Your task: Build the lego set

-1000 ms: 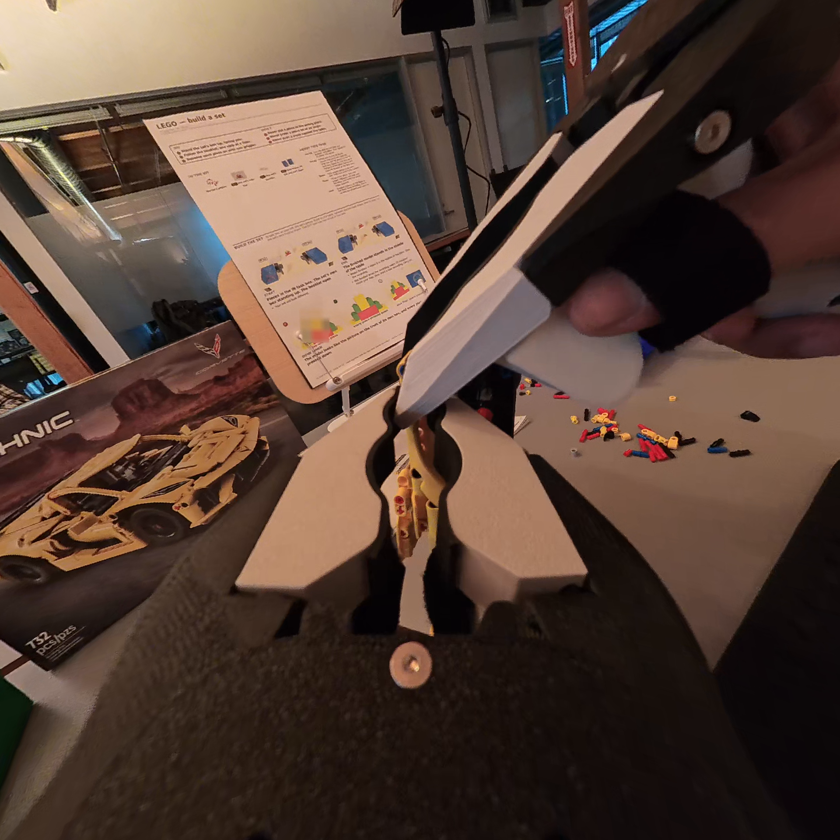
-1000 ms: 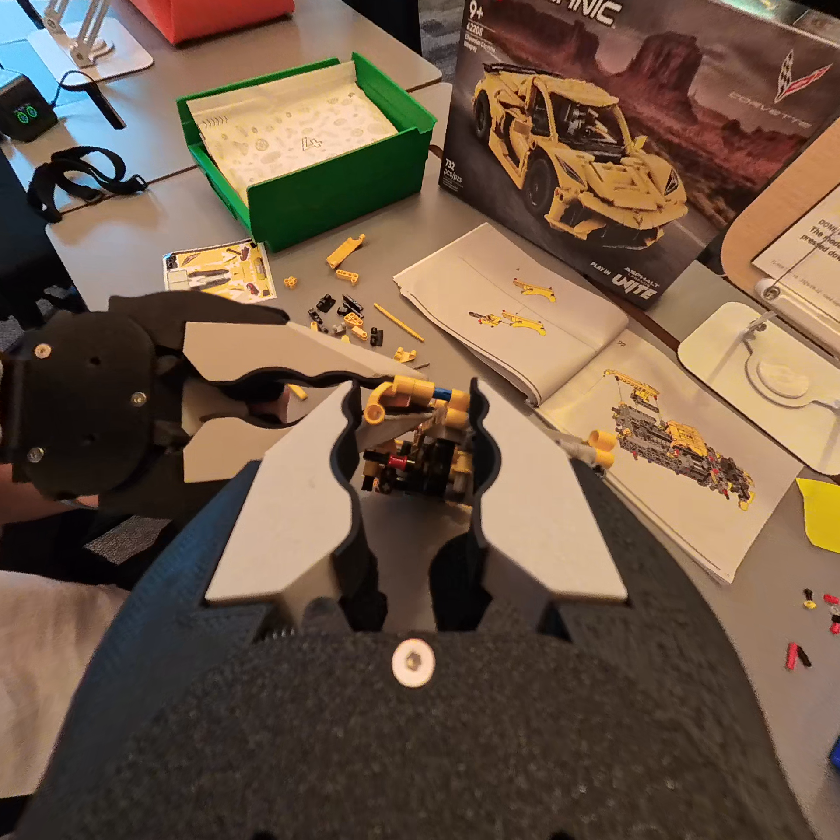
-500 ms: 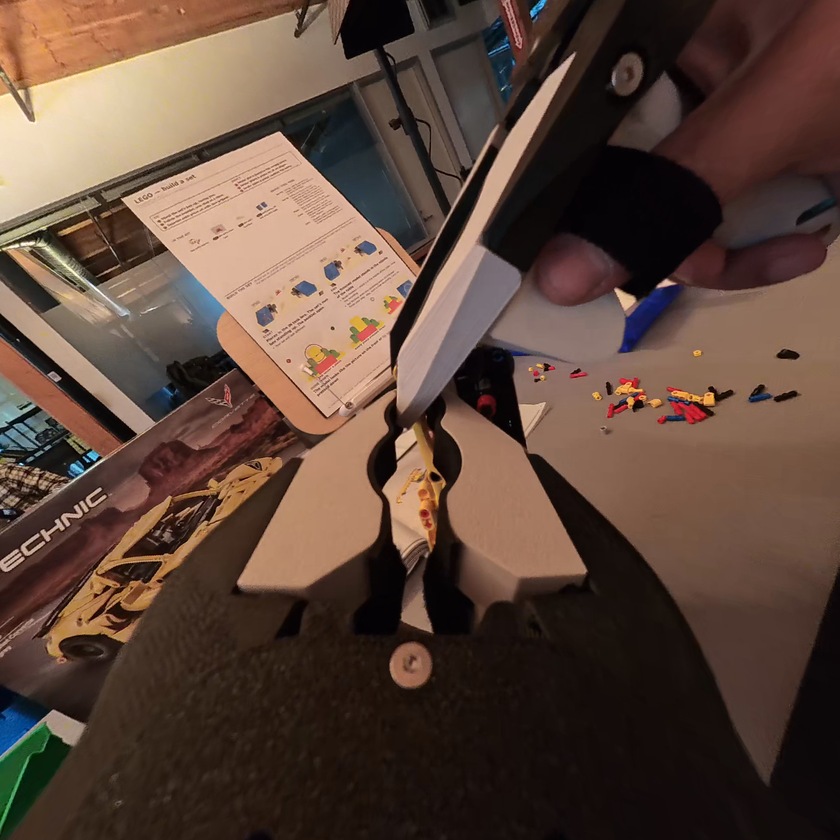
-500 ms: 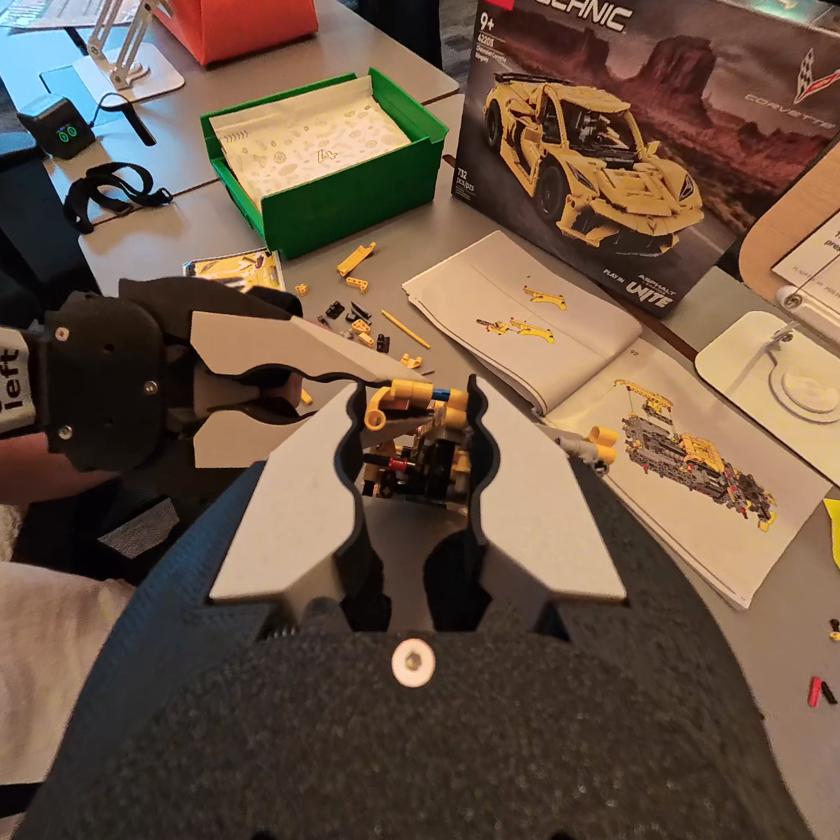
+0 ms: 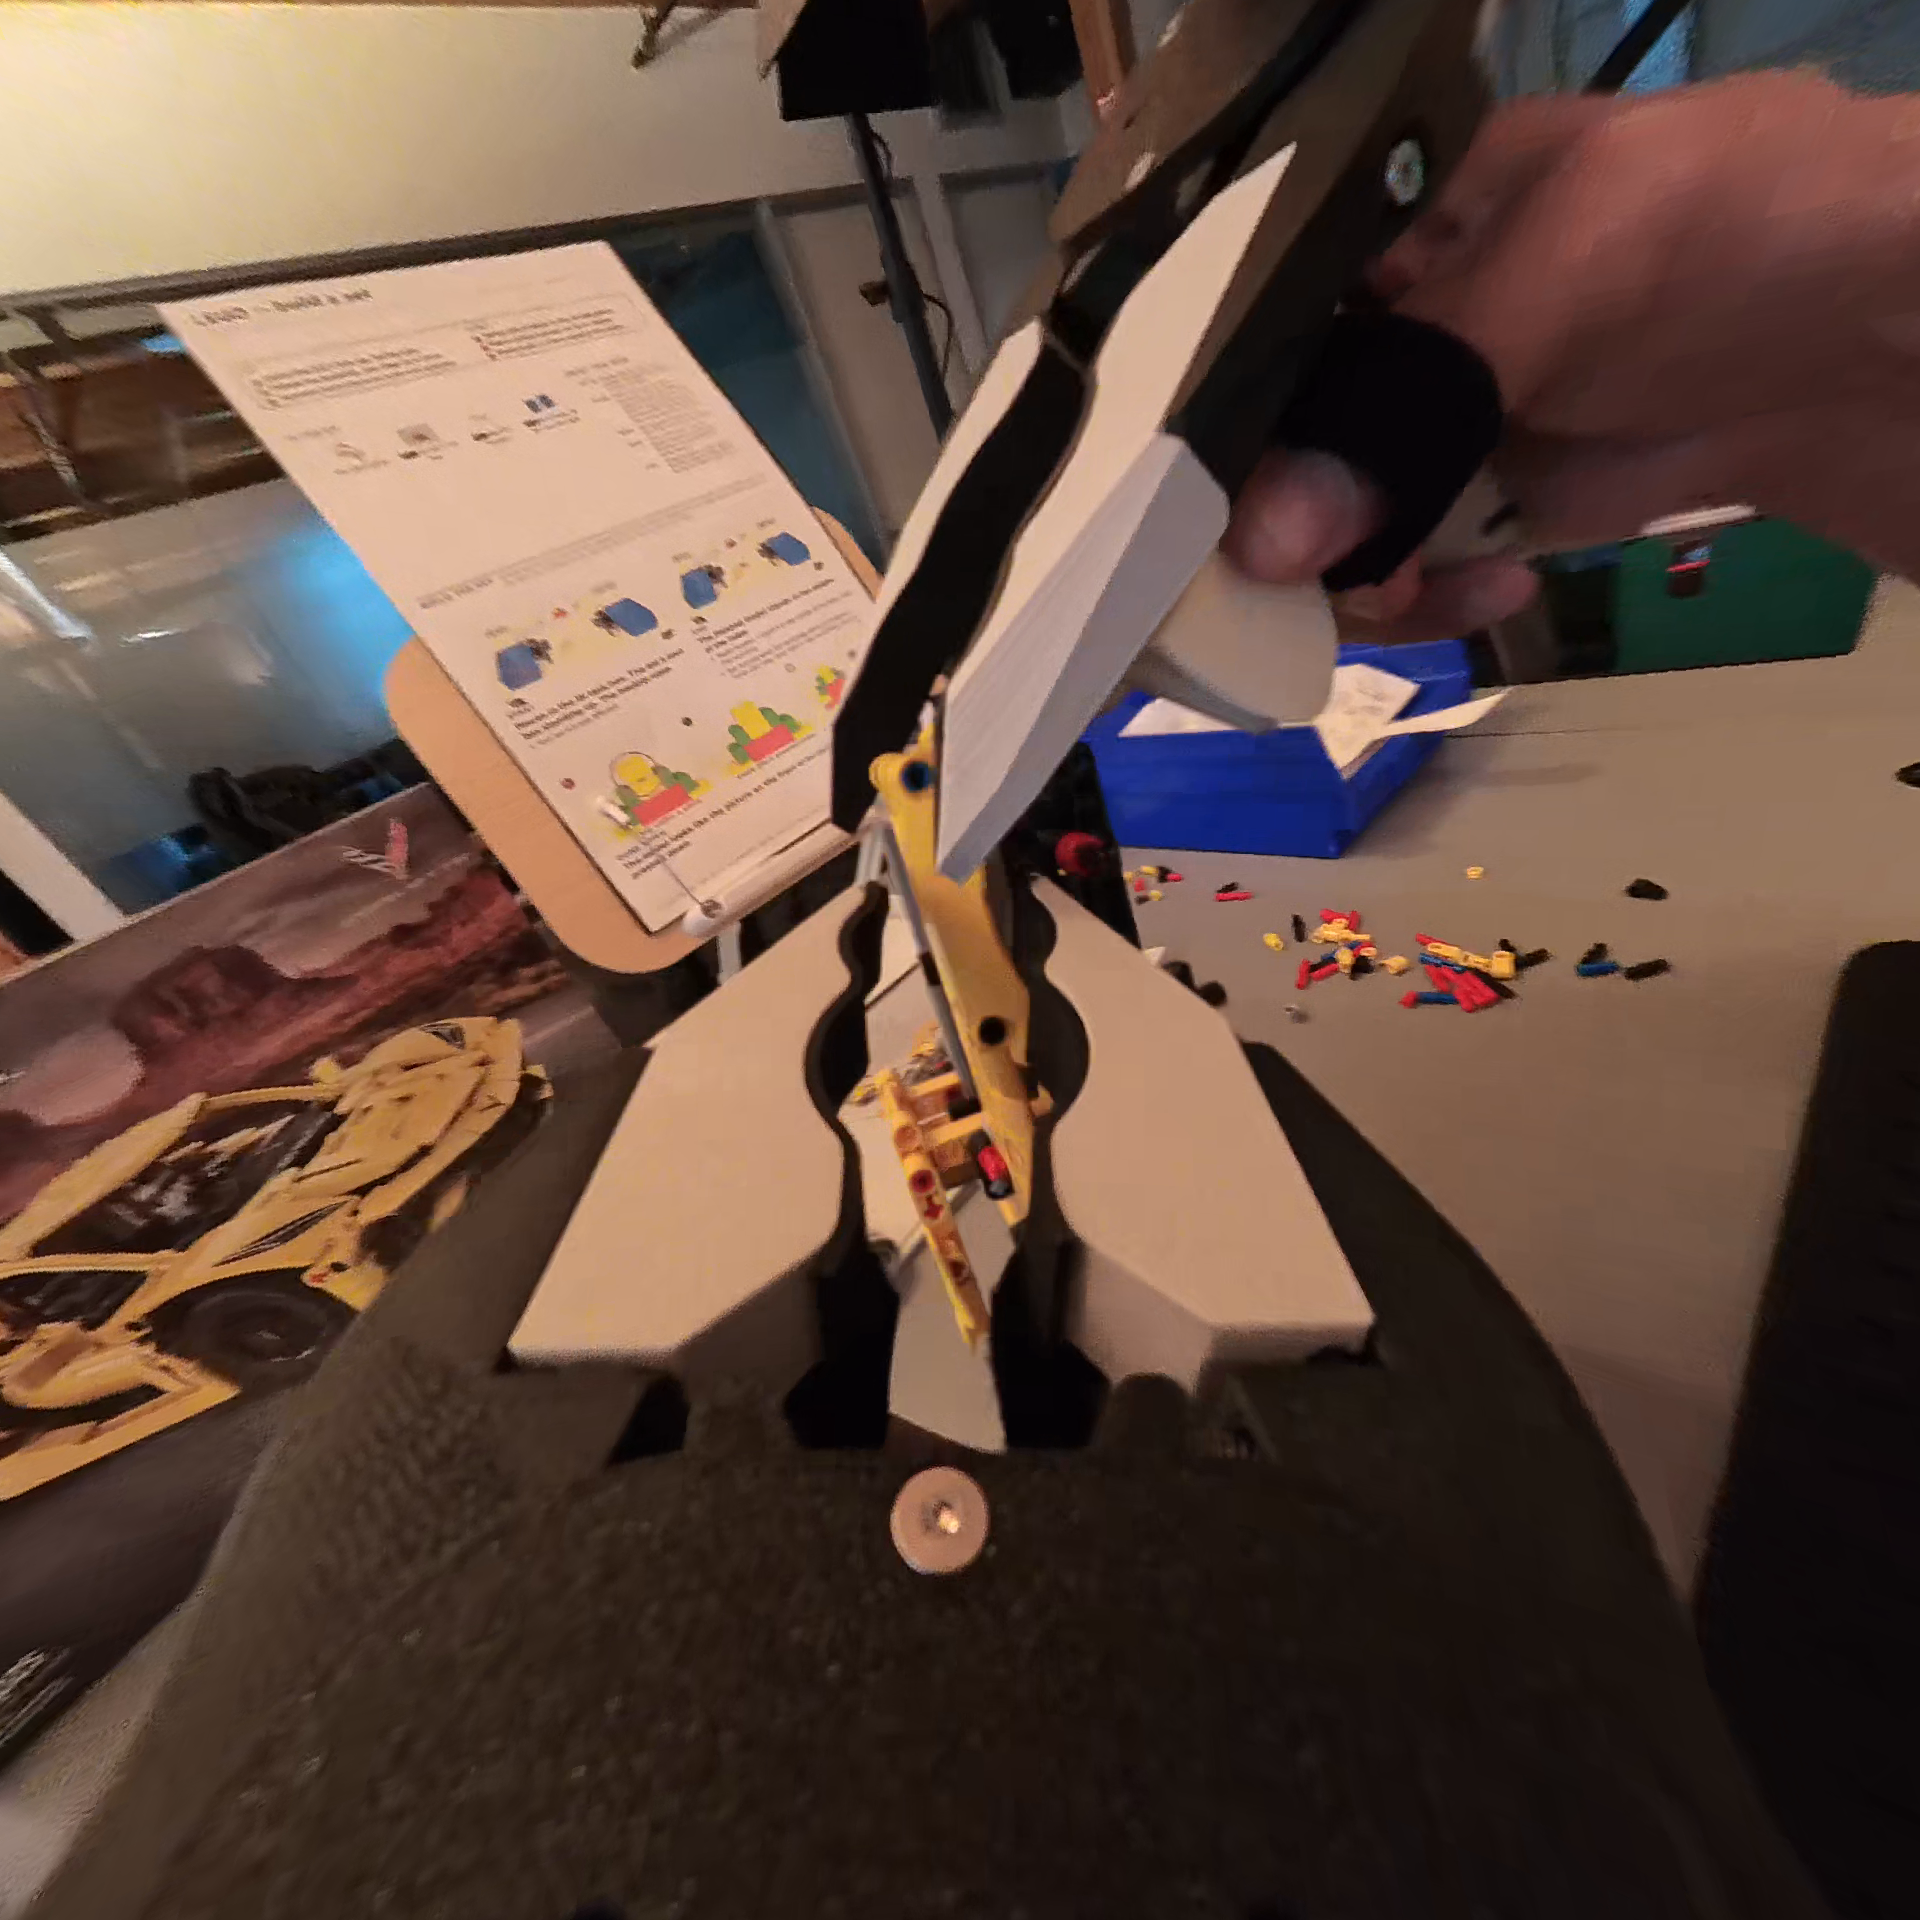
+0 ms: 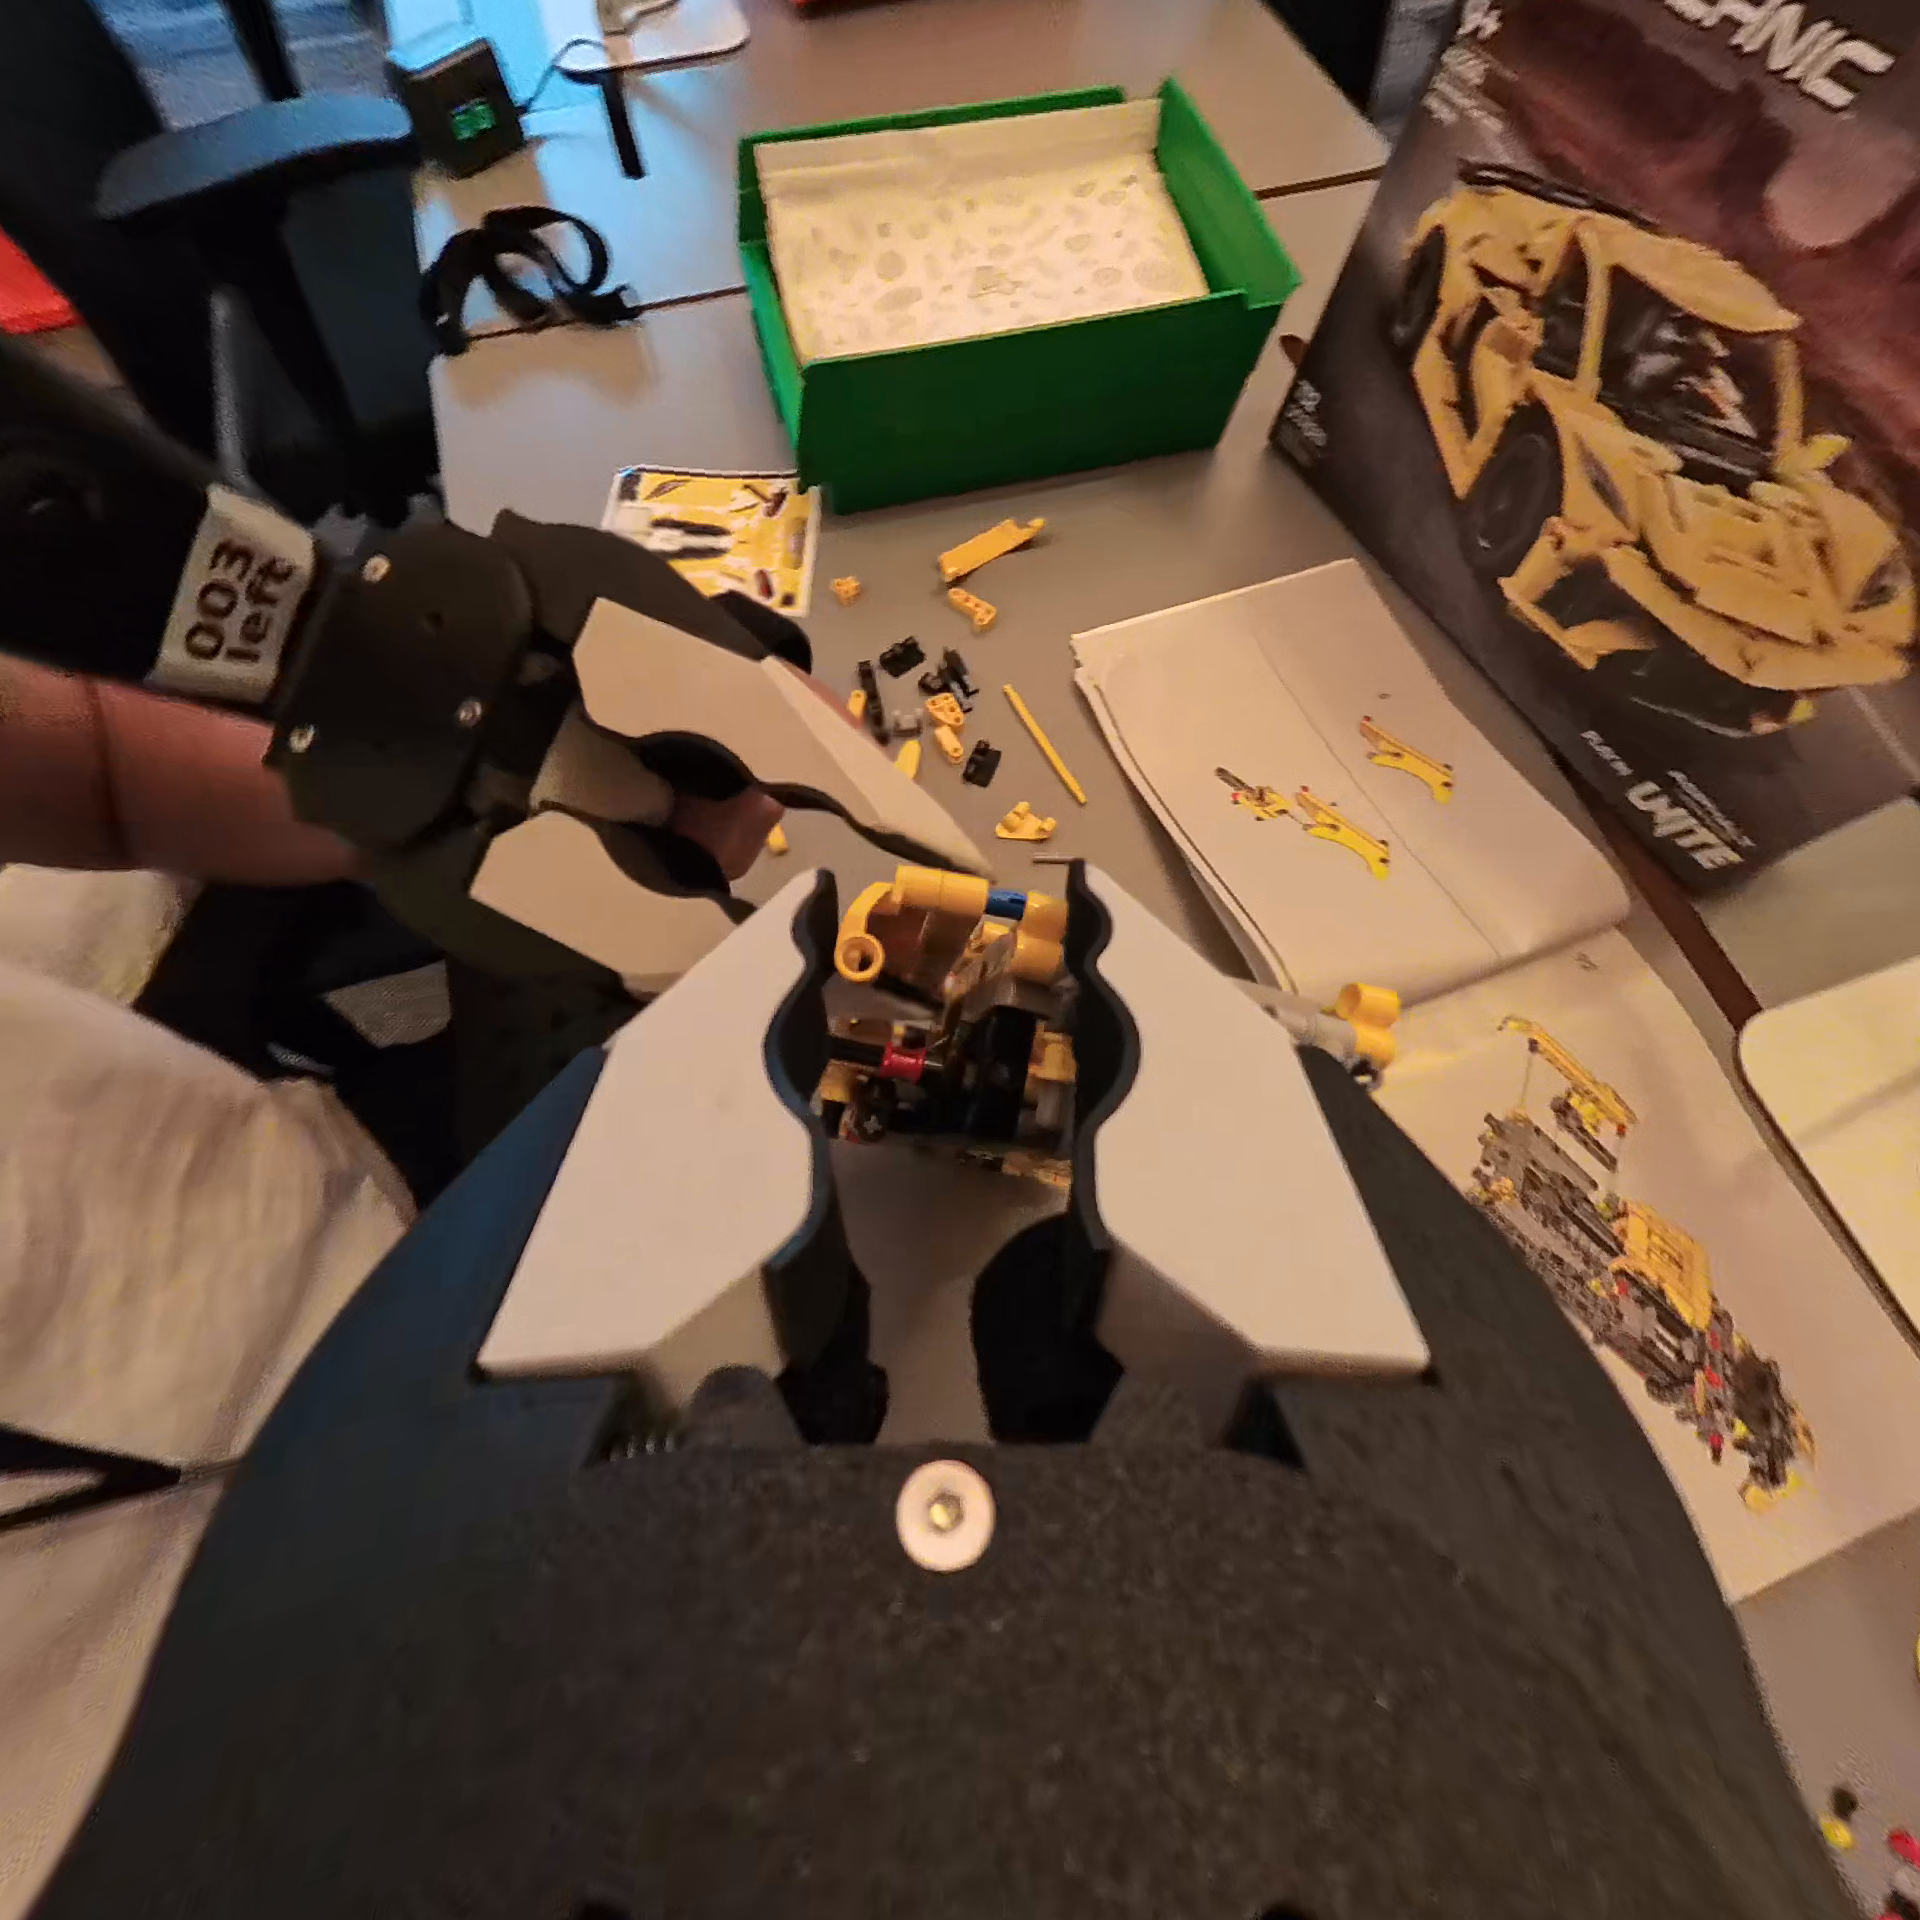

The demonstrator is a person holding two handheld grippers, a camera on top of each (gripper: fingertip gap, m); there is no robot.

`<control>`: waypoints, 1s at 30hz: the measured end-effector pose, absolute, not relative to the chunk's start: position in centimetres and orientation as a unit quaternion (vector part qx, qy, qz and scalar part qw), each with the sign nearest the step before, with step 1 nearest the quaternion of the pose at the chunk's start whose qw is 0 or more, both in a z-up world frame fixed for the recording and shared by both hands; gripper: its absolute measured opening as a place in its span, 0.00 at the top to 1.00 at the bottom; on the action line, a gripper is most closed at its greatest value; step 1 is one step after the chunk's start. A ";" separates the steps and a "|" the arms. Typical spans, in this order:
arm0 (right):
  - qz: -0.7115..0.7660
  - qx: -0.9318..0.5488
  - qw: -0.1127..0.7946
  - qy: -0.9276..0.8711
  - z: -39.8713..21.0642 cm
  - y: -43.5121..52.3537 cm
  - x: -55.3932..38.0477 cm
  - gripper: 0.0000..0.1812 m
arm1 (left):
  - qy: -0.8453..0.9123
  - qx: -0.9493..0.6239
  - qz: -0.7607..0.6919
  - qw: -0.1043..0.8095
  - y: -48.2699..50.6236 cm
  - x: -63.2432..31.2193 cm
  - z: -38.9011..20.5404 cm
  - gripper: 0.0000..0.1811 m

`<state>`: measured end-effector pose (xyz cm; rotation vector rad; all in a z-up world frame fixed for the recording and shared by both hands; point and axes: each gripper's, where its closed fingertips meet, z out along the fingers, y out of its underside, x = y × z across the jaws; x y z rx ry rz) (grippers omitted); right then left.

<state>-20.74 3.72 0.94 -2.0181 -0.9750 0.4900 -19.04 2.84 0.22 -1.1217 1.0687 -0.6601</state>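
My right gripper (image 6: 948, 883) is shut on a yellow and black lego model (image 6: 956, 1018) and holds it above the table. In the left wrist view the right gripper (image 5: 899, 831) comes down from the upper right. A yellow boom (image 5: 971, 977) with a thin grey rod runs from it down between my left gripper's (image 5: 951, 904) jaws, which stand close around the boom. In the right wrist view the left gripper's upper finger (image 6: 779, 727) touches the top of the model with its tip. Its lower finger is partly hidden behind my right finger.
A green bin (image 6: 1018, 416), the set's box (image 6: 1662, 416), an open manual (image 6: 1351, 779), a sticker sheet (image 6: 717, 530) and loose yellow and black parts (image 6: 956, 707) lie on the grey table. A blue bin (image 5: 1247, 769), a pile of small pins (image 5: 1434, 961) and an instruction sheet on a stand (image 5: 540, 540) are to the right. My left and right fingertips are right by each other.
Both grippers have stayed joined at the model and turned together. The left jaws look slightly wider, and more of the yellow boom shows between them.
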 end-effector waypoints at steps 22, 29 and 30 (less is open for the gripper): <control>0.292 -0.634 0.325 -0.639 0.7 0.3 -21.8 0.76 | 0.566 -0.443 -0.562 0.408 -0.7 -18.4 -1.6 0.76; 0.252 -0.663 0.295 -0.640 0.7 0.8 -21.6 0.73 | 0.547 -0.445 -0.541 0.459 -0.2 -17.9 -1.6 0.78; 0.236 -0.671 0.285 -0.643 0.8 0.8 -21.4 0.73 | 0.544 -0.446 -0.539 0.463 -0.2 -17.9 -1.6 0.78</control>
